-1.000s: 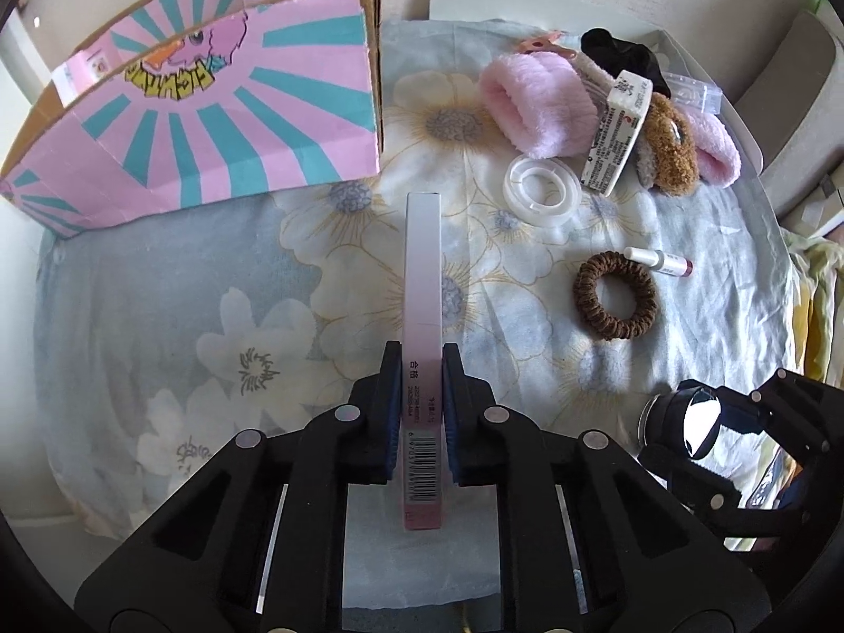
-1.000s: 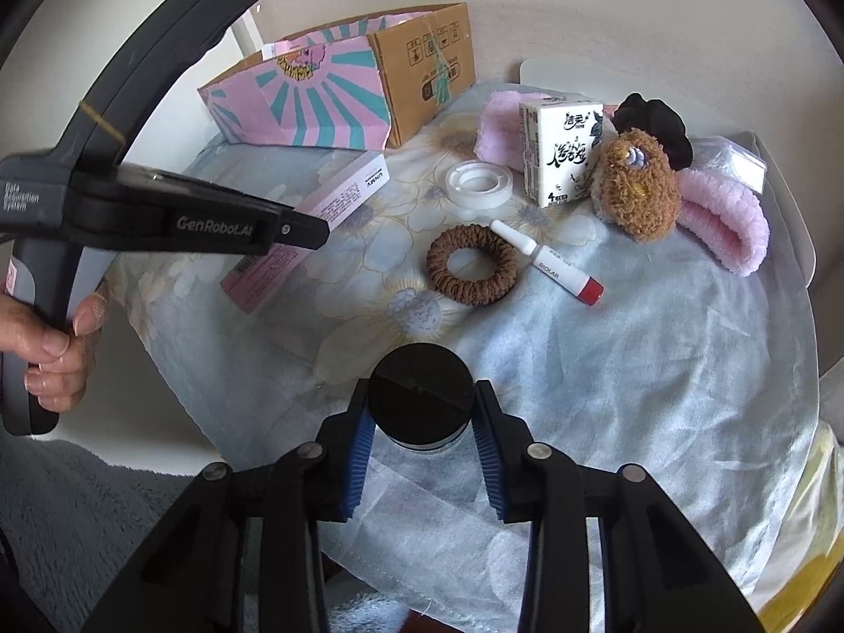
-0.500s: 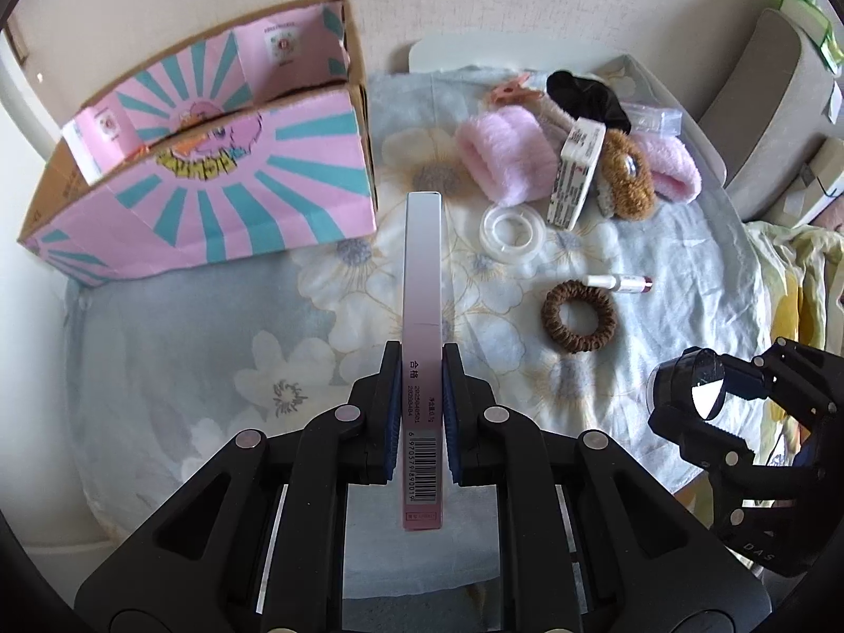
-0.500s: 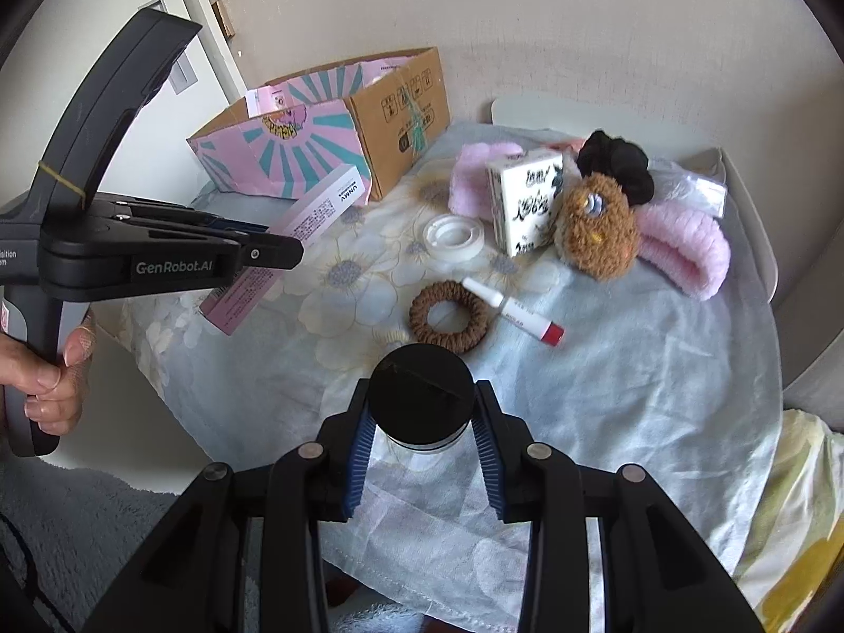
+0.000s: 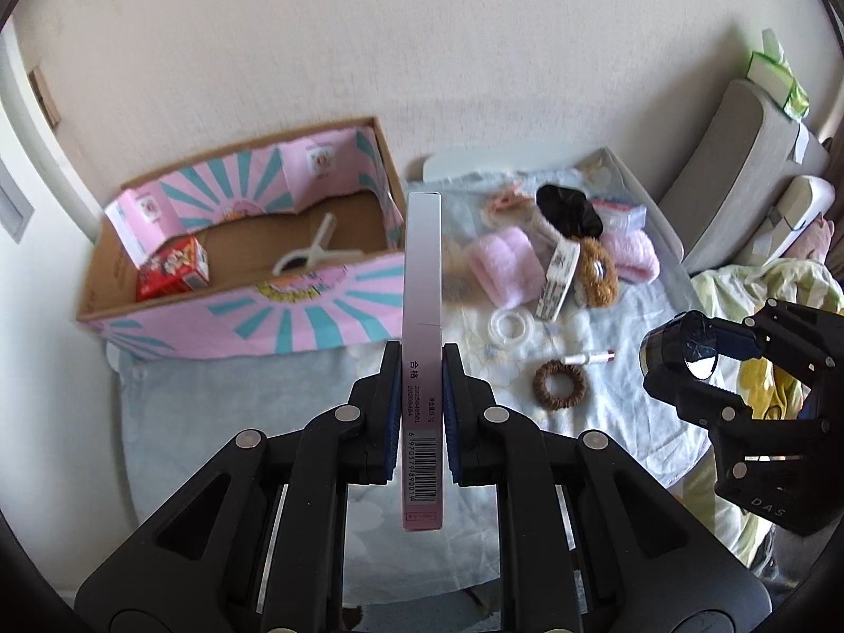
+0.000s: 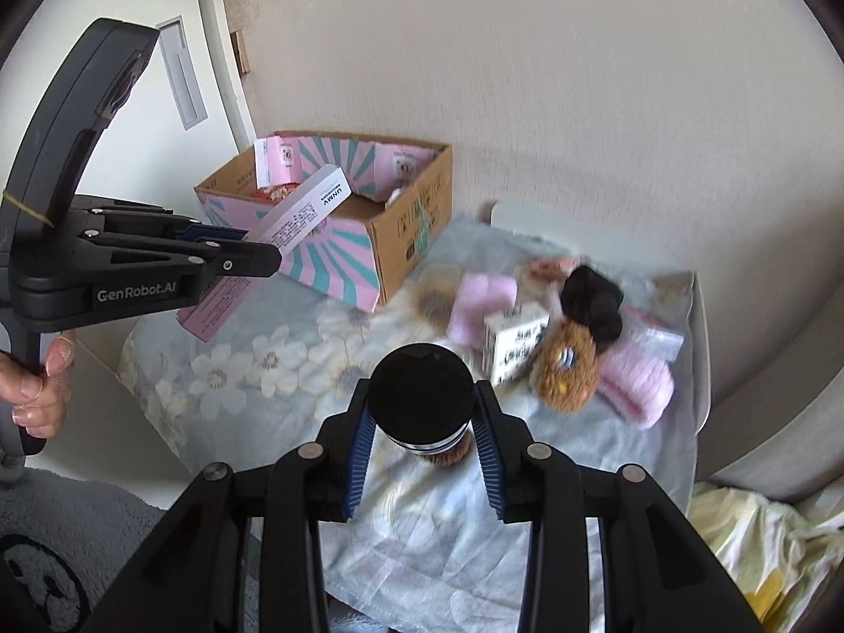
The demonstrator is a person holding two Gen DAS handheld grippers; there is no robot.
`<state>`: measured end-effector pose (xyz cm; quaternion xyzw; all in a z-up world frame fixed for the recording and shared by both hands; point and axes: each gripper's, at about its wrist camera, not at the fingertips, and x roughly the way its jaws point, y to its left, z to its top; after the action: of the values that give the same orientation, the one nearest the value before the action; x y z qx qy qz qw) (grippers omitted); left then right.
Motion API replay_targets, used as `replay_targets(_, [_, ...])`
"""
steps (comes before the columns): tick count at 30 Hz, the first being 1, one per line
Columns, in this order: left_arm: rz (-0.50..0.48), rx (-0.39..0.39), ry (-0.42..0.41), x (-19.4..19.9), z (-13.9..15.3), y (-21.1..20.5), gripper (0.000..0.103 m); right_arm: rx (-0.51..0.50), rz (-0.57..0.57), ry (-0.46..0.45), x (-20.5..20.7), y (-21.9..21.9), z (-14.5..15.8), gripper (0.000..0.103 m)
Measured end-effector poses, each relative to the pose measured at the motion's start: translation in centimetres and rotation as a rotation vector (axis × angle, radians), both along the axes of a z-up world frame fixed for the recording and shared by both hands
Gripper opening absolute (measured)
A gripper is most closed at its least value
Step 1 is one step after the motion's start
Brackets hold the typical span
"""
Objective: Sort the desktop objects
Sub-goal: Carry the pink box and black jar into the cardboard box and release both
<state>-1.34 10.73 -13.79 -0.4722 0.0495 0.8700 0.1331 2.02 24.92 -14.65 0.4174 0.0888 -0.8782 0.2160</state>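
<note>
Both grippers have lifted off the cloth: the left gripper [image 5: 421, 411] is clamped on the slim pink carton [image 5: 422, 316], now at frame centre by the cardboard box [image 5: 237, 324]; the right gripper [image 6: 422, 422] pinches the black-lidded jar [image 6: 421, 395]. Carry the carton over the box's near wall, level, before opening.

Both grippers raised and clamped

The left gripper [image 5: 421, 395] fills the lower centre of its view, jaws pressed on a slim pink box [image 5: 422, 327]. The right gripper [image 6: 422, 422] sits lower centre, clamping a black-lidded jar [image 6: 420, 395].
</note>
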Motion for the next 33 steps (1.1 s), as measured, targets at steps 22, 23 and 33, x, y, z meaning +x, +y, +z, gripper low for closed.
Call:
replay_targets(22, [0.171,0.048,0.083,-7.6,5.3,-14.7,0.012,0.044,0.142,0.102,-9.9,-13.4,6.7,0.034])
replay_targets(23, [0.174,0.050,0.079,-8.1,5.1,-15.3,0.012,0.046,0.147,0.097,-10.4,-14.2,6.6,0.034])
replay_targets(33, [0.175,0.060,-0.023,-12.8,0.9,-18.5,0.012,0.041,0.126,-0.051,-16.1,-19.2,3.2,0.034])
